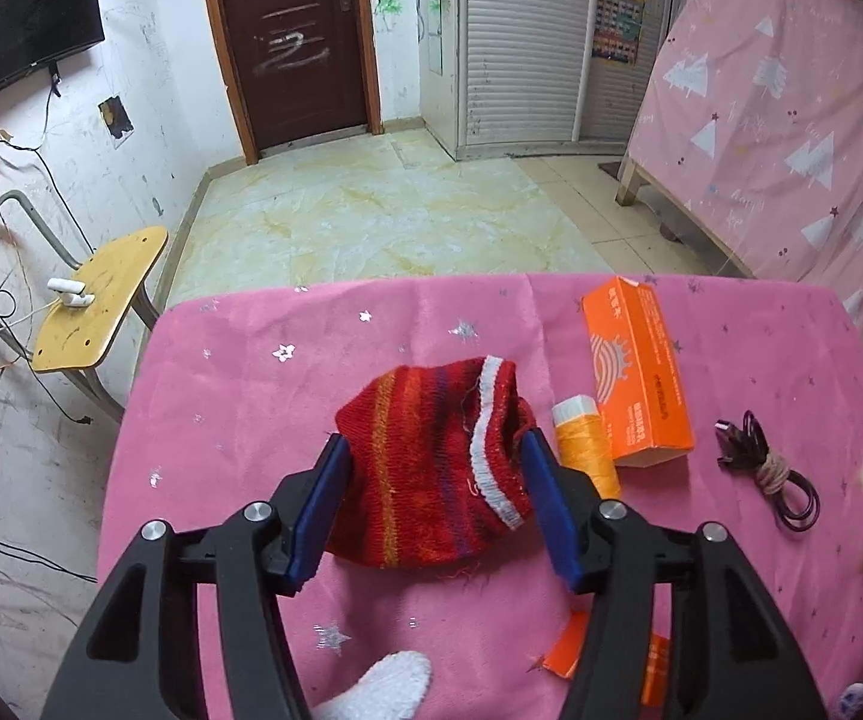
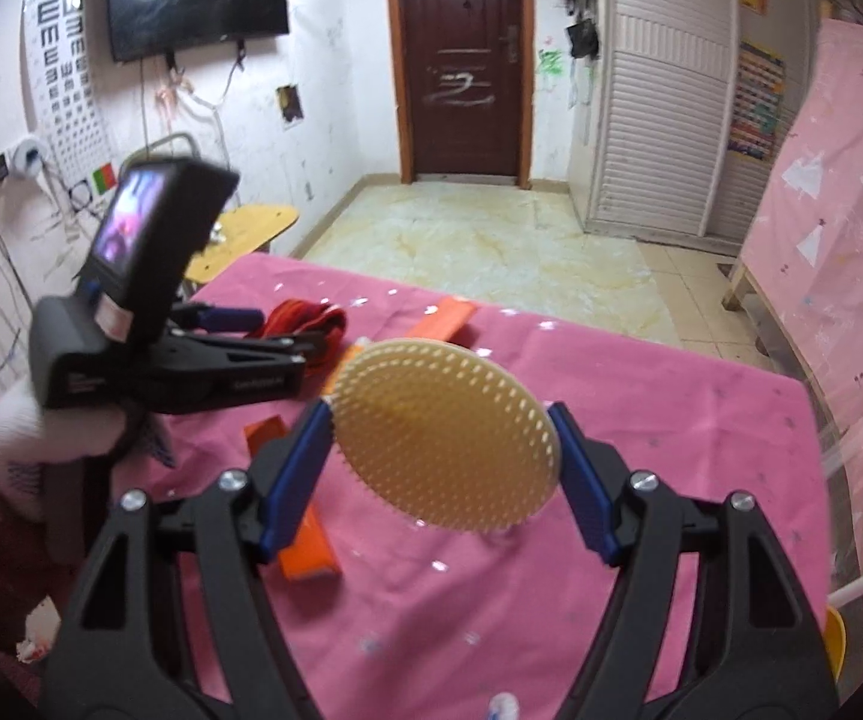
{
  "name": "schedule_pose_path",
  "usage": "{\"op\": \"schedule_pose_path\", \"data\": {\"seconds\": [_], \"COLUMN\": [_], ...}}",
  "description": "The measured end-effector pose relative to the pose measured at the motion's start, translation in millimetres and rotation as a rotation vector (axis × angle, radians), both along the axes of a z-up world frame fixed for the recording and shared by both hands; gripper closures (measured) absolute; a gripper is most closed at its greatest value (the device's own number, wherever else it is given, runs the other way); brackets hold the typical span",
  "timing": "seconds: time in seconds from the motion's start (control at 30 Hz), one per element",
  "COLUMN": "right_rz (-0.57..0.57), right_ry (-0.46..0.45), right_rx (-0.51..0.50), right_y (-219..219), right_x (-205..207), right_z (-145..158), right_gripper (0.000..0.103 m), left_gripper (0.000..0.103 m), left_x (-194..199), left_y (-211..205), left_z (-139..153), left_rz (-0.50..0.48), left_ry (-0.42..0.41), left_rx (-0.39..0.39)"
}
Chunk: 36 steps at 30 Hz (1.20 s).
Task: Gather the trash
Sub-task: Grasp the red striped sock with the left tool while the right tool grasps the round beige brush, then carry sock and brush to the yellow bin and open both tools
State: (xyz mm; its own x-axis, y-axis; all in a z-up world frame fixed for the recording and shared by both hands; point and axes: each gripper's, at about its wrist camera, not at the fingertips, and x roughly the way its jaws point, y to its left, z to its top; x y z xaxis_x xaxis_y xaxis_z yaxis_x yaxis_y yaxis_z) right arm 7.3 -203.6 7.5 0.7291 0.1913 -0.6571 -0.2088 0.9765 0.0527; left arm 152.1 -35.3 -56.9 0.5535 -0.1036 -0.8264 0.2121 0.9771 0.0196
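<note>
1. Trash here includes a red striped knitted sock (image 1: 431, 456), lying crumpled on the pink star-print tablecloth (image 1: 239, 396) beside an orange thread spool (image 1: 584, 444).
2. It looks soft, light and easily snagged; pinching the bunched middle seems safest.
3. The left gripper (image 1: 434, 501) straddles it, jaws partly open, pads apparently not pressing.
4. The right gripper (image 2: 443, 468) clamps a round, cream, nubbed plastic scrubber disc (image 2: 443, 438) by its rim, lifted above the cloth.

left claw (image 1: 434, 498) open astride red knit hat (image 1: 431, 468) | thread spool (image 1: 584, 438), orange box (image 1: 638, 372) right | pink tablecloth (image 1: 239, 420)
</note>
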Motion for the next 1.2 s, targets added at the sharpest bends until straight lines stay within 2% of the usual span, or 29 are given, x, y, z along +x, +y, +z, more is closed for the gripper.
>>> {"op": "schedule_pose_path", "data": {"seconds": [0.1,0.17,0.43,0.6,0.83,1.0,1.2], "right_rz": [-0.04,-0.07,-0.21,-0.316,-0.449,-0.545,-0.618], "right_ry": [-0.021,-0.035,-0.076,-0.096,-0.111,-0.11,-0.082], "right_rx": [0.015,0.024,0.078,0.102,0.136,0.157,0.185], "right_y": [-18,-32,-107,-158,-218,-261,-297], "right_x": [-12,-19,-46,-72,-109,-135,-153], "right_z": [4,8,13,8,0,-12,-36], "right_gripper": [0.033,0.033,0.033,0.033,0.033,0.033,0.032], "left_gripper": [0.088,0.096,0.097,0.097,0.097,0.097,0.097], "left_x": [-1,-3,-22,-41,-88,-129,-169], "left_y": [-1,-2,-21,-51,-127,-193,-256], "left_z": [0,3,31,59,100,121,125], "left_rz": [0.015,0.015,0.006,-0.043,-0.19,-0.329,-0.457], "left_ry": [-0.013,-0.017,-0.074,-0.12,-0.187,-0.201,-0.184], "left_rx": [0.022,0.034,0.039,0.024,-0.027,-0.091,-0.142]}}
